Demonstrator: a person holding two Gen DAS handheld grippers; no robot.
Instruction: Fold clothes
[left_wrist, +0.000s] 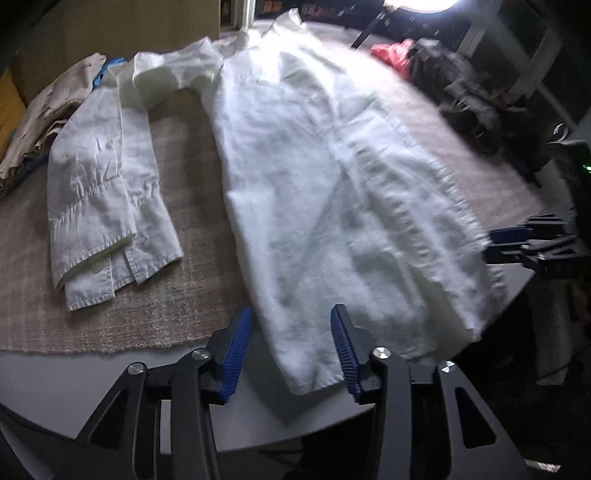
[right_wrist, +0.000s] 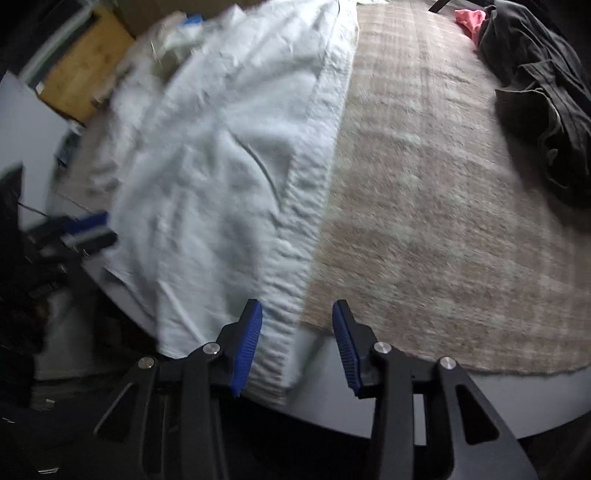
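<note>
A white long-sleeved shirt (left_wrist: 317, 177) lies spread lengthways on a beige rug (left_wrist: 184, 155), its left sleeve (left_wrist: 99, 199) folded down beside the body. My left gripper (left_wrist: 291, 321) is open, its blue pads either side of the shirt's near hem corner. In the right wrist view the same shirt (right_wrist: 229, 147) fills the left half. My right gripper (right_wrist: 297, 317) is open over the shirt's crinkled placket edge (right_wrist: 288, 288) at the table's rim. Each gripper shows in the other's view: the right gripper (left_wrist: 524, 240) at the far right, the left gripper (right_wrist: 85, 232) at the left.
A beige garment (left_wrist: 44, 118) is heaped at the left. A dark garment (right_wrist: 546, 110) and a pink cloth (right_wrist: 469, 18) lie at the rug's (right_wrist: 443, 221) far right. A wooden box (right_wrist: 85, 66) stands at the back left. The grey table edge (right_wrist: 369, 413) runs just under the grippers.
</note>
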